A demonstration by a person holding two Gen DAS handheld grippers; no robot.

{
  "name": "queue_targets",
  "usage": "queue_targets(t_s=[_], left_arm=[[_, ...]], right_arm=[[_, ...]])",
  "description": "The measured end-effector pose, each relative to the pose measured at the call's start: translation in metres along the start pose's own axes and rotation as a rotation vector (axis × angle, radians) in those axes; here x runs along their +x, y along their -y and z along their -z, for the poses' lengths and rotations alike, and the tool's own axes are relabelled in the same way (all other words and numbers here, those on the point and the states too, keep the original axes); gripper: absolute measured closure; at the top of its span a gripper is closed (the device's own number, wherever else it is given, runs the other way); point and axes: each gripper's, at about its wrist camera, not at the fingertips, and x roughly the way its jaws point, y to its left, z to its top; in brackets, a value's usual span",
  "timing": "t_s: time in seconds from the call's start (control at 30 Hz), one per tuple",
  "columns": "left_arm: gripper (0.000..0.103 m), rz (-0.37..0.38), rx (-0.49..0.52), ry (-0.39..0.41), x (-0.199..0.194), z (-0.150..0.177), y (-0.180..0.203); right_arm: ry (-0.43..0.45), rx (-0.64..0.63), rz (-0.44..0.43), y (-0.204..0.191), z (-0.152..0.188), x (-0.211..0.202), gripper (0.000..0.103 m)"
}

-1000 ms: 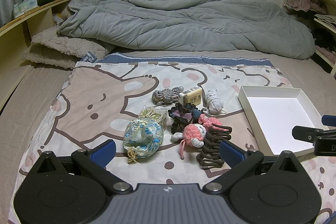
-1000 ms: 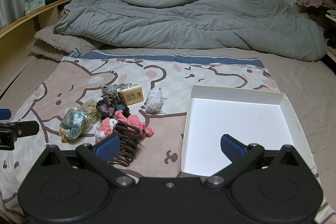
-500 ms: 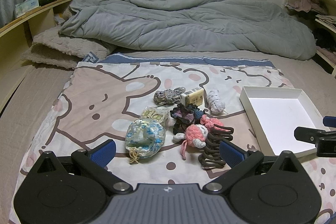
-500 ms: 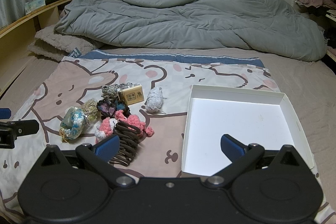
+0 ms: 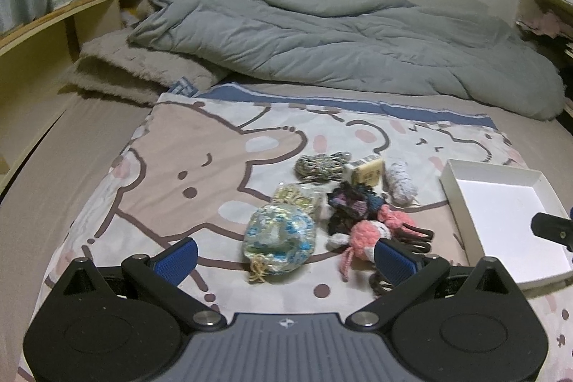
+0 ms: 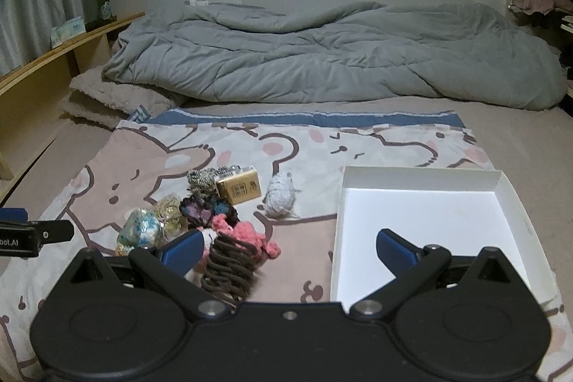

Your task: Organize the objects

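The left gripper (image 5: pixel 284 258) hangs spread wide and empty, the floral pouch (image 5: pixel 279 238) between its fingertips, just ahead. The pink crochet toy (image 5: pixel 369 235) sits by its right finger, tangled against the brown claw clip (image 6: pixel 229 265). The right gripper (image 6: pixel 288 247) is likewise wide apart and empty, its right finger over the white box (image 6: pixel 422 172). Closing on the pouch may snag its cord or drag neighbours, since the pile is tightly packed.

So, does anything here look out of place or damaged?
Nothing looks damaged or spilled. The small items, such as the brown hair claw and pink crochet toy, lie in a loose heap on the cartoon blanket, while the white box beside them holds nothing. Both grippers are open.
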Motion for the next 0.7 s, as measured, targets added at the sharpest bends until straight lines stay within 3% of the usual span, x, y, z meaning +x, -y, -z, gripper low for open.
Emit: queue_targets(t_s=[0.33, 0.7], left_arm=[[0.0, -0.055, -0.009, 0.001, 0.025, -0.006, -0.023], [0.0, -0.043, -0.035, -0.041, 0.069, -0.018, -0.028]], right_arm=[[-0.019, -0.047, -0.021, -0.01, -0.013, 0.034, 0.0], [-0.057, -0.076, -0.035, -0.013, -0.028, 0.09, 0.0]])
